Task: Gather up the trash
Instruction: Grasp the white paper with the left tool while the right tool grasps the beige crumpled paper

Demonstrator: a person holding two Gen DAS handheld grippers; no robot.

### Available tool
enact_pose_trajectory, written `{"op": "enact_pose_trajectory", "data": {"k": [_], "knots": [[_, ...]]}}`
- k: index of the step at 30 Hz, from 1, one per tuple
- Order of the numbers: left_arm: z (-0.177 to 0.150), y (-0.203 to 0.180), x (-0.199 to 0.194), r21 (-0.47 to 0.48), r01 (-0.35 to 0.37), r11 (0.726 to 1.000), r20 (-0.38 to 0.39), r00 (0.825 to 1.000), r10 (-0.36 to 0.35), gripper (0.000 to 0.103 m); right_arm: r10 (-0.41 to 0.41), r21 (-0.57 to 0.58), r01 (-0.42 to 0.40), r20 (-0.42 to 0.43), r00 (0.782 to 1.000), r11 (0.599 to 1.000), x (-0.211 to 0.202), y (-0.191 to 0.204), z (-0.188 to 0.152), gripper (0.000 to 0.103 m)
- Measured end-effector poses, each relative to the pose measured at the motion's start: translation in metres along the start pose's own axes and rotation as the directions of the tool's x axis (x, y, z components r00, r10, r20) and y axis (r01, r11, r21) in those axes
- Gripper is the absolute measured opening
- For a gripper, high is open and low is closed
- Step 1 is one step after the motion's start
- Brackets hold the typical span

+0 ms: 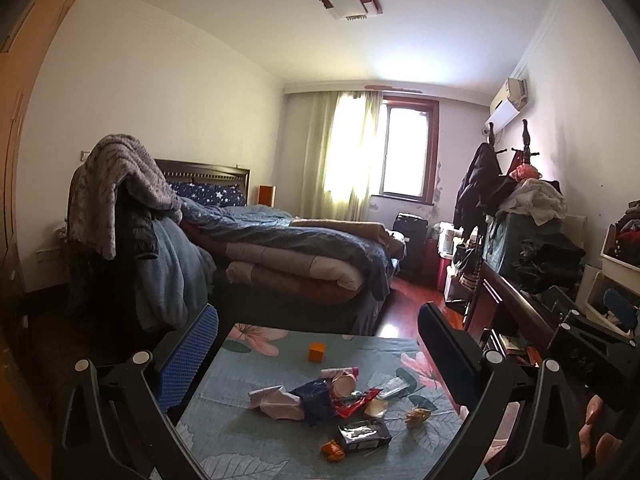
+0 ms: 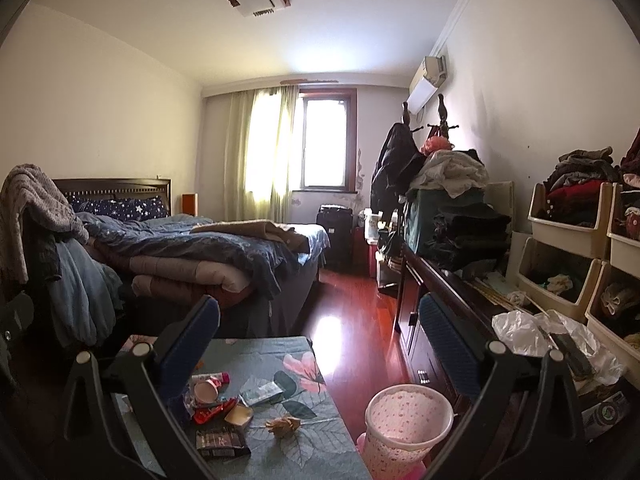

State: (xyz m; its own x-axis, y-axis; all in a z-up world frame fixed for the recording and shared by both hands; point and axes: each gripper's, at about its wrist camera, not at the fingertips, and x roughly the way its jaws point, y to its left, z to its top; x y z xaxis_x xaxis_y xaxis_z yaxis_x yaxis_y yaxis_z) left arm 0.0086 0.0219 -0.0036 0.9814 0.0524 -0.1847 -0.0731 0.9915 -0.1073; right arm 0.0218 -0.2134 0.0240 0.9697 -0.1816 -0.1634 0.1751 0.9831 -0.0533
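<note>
Hovering with jaws released and empty, the left gripper (image 1: 318, 344) and right gripper (image 2: 320, 336) overlook crumpled wrappers (image 1: 320, 396) mid-surface (image 1: 240, 440), left of the pink wastebasket (image 2: 408, 424); light, crinkly, probably slippery litter, best pinched at a raised fold.

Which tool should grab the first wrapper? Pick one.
Left. The left tool is open and frames the trash pile on the table. The right tool points toward the floor and the pink bin.
</note>
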Motion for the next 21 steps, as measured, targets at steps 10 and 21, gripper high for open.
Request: {"op": "enact_pose_trajectory", "data": {"k": [10,21], "knots": [[-0.026,0.02,0.029,0.002,-0.07,0.998,-0.082,0.994,0.07,0.099,0.089,0.005,-0.089,-0.089,0.992,0.996,0.034,0.014,-0.038,0.1],[-0.104,0.035,0.137,0.032,-0.128,0.991,-0.363,0.922,0.131,0.099,0.147,-0.047,-0.168,-0.292,0.945,0.985,0.097,0.046,-0.101,0.1]]}}
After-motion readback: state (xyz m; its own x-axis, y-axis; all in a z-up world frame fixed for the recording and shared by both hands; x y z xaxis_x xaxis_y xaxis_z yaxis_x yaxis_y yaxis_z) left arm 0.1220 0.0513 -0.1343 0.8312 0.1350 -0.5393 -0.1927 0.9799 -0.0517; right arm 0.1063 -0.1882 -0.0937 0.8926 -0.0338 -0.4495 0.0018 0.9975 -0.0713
